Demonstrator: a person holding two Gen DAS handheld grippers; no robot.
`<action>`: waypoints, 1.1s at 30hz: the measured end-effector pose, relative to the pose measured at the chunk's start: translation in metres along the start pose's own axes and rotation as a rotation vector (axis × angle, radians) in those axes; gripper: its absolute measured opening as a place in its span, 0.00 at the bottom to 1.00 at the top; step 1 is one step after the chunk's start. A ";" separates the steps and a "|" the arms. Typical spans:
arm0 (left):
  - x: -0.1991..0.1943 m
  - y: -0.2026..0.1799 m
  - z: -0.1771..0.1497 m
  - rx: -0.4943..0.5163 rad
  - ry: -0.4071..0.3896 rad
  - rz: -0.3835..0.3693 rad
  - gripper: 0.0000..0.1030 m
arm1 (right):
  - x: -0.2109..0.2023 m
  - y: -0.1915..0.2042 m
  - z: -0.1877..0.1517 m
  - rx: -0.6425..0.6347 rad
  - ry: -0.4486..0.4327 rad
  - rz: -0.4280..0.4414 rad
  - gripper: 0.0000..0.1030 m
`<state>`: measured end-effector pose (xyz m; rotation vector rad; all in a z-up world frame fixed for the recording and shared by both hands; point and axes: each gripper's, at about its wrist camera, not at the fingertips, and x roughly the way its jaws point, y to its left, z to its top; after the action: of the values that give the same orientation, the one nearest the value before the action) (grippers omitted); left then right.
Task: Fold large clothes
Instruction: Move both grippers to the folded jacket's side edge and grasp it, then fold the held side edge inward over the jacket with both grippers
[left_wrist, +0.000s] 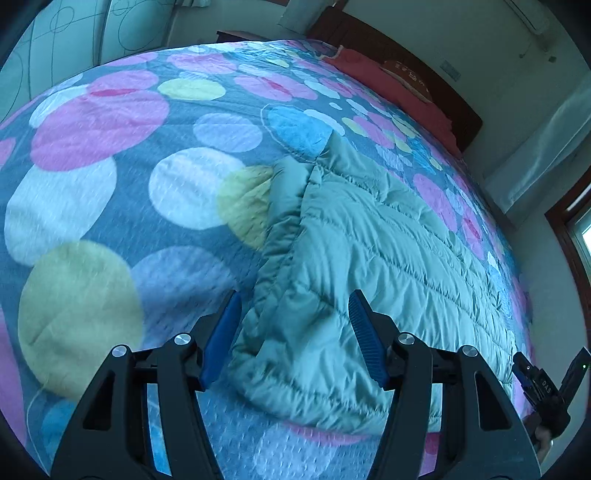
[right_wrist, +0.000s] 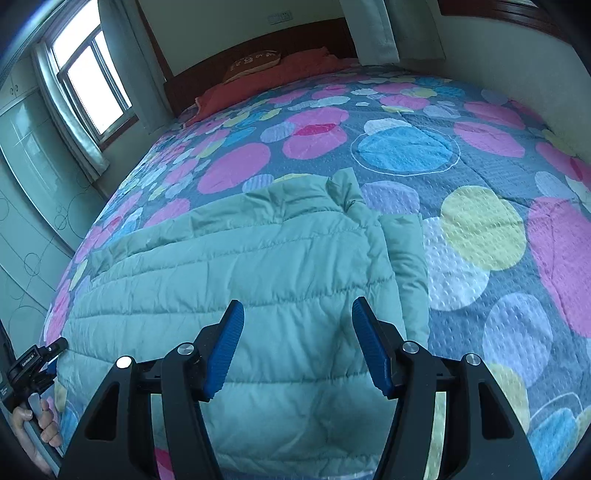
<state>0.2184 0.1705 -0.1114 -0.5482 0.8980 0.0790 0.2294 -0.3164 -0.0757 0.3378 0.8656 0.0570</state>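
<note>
A pale green quilted puffer jacket (left_wrist: 369, 251) lies flat on the bed, also in the right wrist view (right_wrist: 236, 266). One side is folded over onto the body, leaving a narrow folded strip along its edge (left_wrist: 284, 206) (right_wrist: 406, 258). My left gripper (left_wrist: 295, 306) is open and empty, hovering above the jacket's near corner. My right gripper (right_wrist: 297, 314) is open and empty above the jacket's lower part. Each gripper shows at the edge of the other's view, the right one (left_wrist: 539, 384) and the left one (right_wrist: 37, 365).
The bed is covered by a grey-blue bedspread with large coloured dots (left_wrist: 110, 184) (right_wrist: 480, 166). A red pillow (left_wrist: 388, 81) and brown cushion (right_wrist: 255, 61) lie at the wooden headboard. A window (right_wrist: 88, 85) and wardrobe doors (right_wrist: 33, 177) stand beside the bed.
</note>
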 end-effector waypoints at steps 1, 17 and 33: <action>-0.003 0.004 -0.004 -0.012 0.004 -0.001 0.59 | -0.003 0.001 -0.004 -0.003 0.000 -0.002 0.59; 0.007 0.021 -0.028 -0.160 0.037 -0.126 0.61 | -0.014 -0.065 -0.052 0.275 0.050 0.012 0.59; -0.005 0.014 -0.044 -0.180 0.012 -0.167 0.10 | -0.009 -0.067 -0.063 0.382 0.022 0.148 0.17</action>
<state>0.1792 0.1624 -0.1354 -0.7899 0.8583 0.0052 0.1702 -0.3641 -0.1277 0.7597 0.8708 0.0321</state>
